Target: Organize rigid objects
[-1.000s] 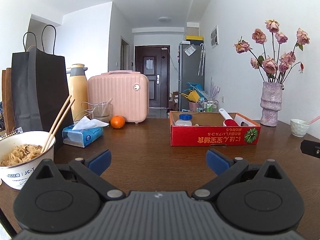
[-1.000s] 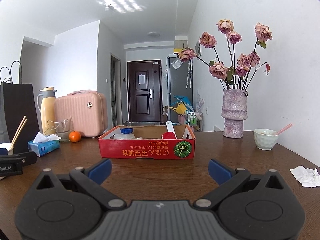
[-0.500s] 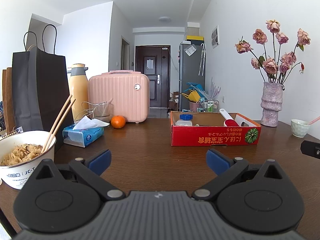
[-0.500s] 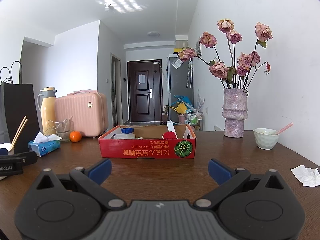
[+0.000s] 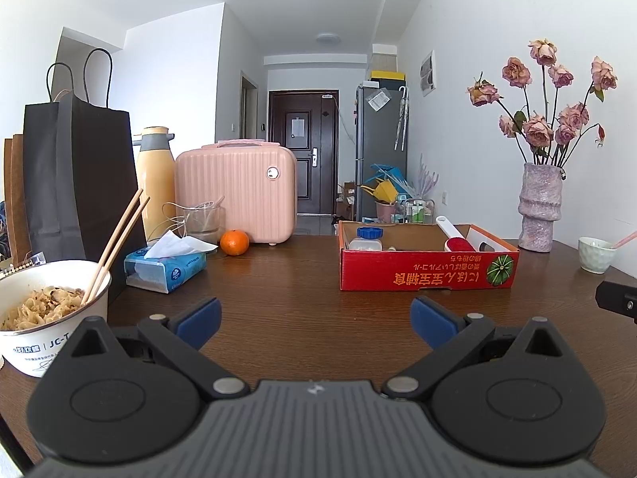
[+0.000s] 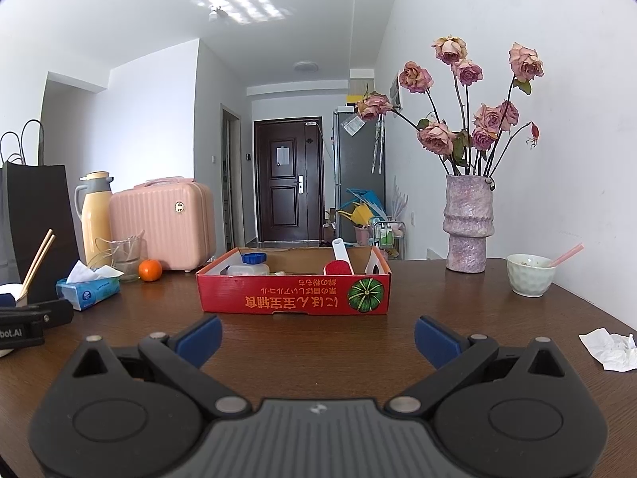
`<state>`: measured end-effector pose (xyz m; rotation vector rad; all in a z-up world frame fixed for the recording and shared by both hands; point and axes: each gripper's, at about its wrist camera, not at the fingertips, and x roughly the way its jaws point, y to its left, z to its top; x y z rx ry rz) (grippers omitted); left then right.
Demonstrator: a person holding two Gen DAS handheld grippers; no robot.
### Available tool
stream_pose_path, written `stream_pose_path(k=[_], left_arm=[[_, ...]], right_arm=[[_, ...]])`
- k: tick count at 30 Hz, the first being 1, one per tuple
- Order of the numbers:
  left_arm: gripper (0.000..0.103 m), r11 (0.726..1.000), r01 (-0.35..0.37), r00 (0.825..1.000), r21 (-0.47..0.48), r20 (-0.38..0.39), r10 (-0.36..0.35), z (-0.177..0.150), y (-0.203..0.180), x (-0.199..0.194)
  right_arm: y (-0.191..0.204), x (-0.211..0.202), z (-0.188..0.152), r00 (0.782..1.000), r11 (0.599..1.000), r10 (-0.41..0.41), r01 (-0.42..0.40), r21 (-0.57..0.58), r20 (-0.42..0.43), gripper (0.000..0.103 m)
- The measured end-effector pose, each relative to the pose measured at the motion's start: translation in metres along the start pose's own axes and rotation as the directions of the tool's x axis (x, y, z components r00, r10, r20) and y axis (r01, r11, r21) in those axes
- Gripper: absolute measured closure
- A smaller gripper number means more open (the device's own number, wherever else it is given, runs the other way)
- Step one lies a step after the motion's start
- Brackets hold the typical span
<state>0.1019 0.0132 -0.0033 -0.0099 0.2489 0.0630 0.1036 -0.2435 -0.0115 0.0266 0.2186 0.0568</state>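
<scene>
A red cardboard box (image 5: pixel 428 275) (image 6: pixel 292 292) stands on the dark wooden table ahead of both grippers. Inside it lie a clear bottle with a blue cap (image 5: pixel 368 238) (image 6: pixel 251 265) and a lint roller with a red head and white handle (image 5: pixel 458 241) (image 6: pixel 341 263). My left gripper (image 5: pixel 316 320) hovers low over the table, open, nothing between its blue pads. My right gripper (image 6: pixel 318 334) is likewise open and empty, facing the box front. An orange (image 5: pixel 235 242) (image 6: pixel 150 269) sits left of the box by a pink case (image 5: pixel 237 195).
A noodle bowl with chopsticks (image 5: pixel 47 310), a tissue pack (image 5: pixel 165 269), a black paper bag (image 5: pixel 79 175) and a yellow flask (image 5: pixel 155 183) crowd the left. A vase of roses (image 6: pixel 469 223), a small cup (image 6: pixel 529 275) and crumpled paper (image 6: pixel 609 348) are on the right.
</scene>
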Motion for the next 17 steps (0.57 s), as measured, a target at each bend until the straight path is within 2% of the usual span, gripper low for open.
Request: stream_pose_path(k=[17], left_arm=[[0.000,1.000,0.011,1.000,0.004,-0.010,-0.011,-0.0022,-0.0011,0.0020]], right_arm=[[0.0015,0.0048,-0.0044,1.000,1.000,0.001,-0.001,0.004,-0.018,0.000]])
